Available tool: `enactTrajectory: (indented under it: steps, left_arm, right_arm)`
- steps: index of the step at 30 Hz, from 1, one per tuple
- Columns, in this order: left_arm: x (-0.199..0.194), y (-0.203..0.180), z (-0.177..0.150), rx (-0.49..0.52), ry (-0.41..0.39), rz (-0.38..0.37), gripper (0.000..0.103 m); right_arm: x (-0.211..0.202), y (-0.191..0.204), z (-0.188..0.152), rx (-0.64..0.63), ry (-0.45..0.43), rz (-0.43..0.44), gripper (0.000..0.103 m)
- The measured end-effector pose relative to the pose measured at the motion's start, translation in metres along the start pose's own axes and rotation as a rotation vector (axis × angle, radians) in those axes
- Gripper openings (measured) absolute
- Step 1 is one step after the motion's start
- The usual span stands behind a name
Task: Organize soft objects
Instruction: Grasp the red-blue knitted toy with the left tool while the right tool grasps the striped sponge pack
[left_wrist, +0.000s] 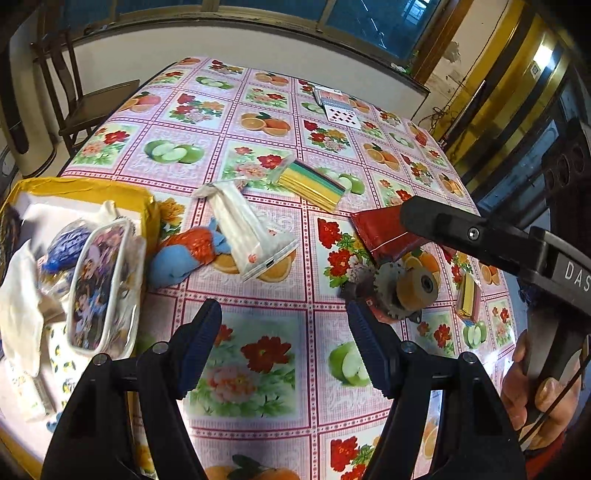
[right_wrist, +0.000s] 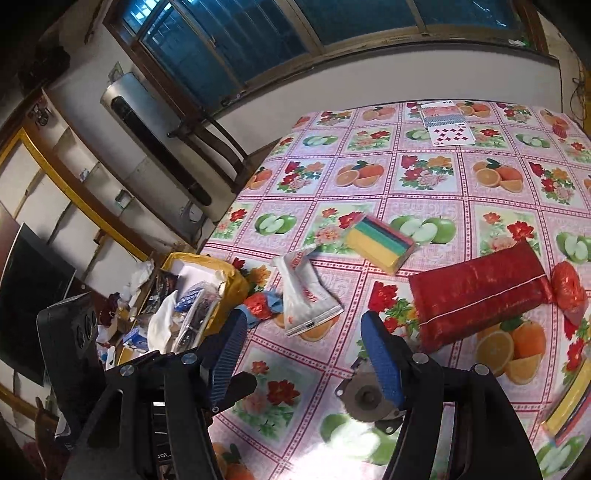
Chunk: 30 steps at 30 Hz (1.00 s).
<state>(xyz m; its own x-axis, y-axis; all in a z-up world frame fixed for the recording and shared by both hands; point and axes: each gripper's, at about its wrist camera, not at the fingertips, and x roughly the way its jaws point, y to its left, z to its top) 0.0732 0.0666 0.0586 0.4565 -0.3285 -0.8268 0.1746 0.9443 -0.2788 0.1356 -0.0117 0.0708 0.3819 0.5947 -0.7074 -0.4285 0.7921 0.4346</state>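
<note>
Left wrist view: left gripper spread wide, nothing between the fingers, hovering over the fruit-print tablecloth. Count ahead of it: one white plastic packet, one blue-and-orange soft toy just left of that packet and touching it, one striped sponge pack farther ahead, one red pouch ahead-right, partly covered by the other tool. One metal wheel part sits just off the right fingertip. Yellow box to the left holds a printed zip pouch, a white cloth and more; contents overlap, count unclear. One small yellow pack at right, blurred. A hand grips the other tool's handle, cut off at the frame edge.

Right wrist view: right gripper also wide open, empty. Red pouch ahead-right in full, with one orange mesh bundle against its far end. Playing cards far ahead, number unreadable. Wheel part under the right finger, half hidden.
</note>
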Motion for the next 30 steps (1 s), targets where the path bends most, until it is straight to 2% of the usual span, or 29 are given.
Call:
enactTrajectory:
  steps: [3, 9, 13, 17, 21, 26, 30]
  left_arm:
    - [0.014, 0.000, 0.014, 0.017, 0.011, 0.017, 0.071]
    - [0.042, 0.012, 0.032, 0.066, 0.034, 0.099, 0.071]
    - [0.057, 0.017, 0.035, 0.092, 0.066, 0.153, 0.071]
    - [0.067, 0.020, 0.038, 0.119, 0.104, 0.199, 0.071]
    - [0.076, 0.018, 0.040, 0.194, 0.134, 0.264, 0.071]
    - [0.078, 0.022, 0.043, 0.263, 0.165, 0.291, 0.071]
    - [0.075, 0.029, 0.046, 0.286, 0.164, 0.286, 0.071]
  right_arm:
    - [0.000, -0.006, 0.009, -0.021, 0.005, -0.039, 0.067]
    - [0.007, -0.020, 0.013, -0.029, 0.029, -0.018, 0.067]
    - [0.023, -0.024, 0.030, -0.072, 0.080, -0.013, 0.067]
    - [0.046, -0.023, 0.052, -0.190, 0.163, -0.034, 0.067]
    - [0.068, -0.030, 0.071, -0.253, 0.229, -0.030, 0.067]
    - [0.096, -0.034, 0.076, -0.325, 0.282, -0.080, 0.067]
    - [0.111, -0.032, 0.075, -0.354, 0.298, -0.072, 0.067]
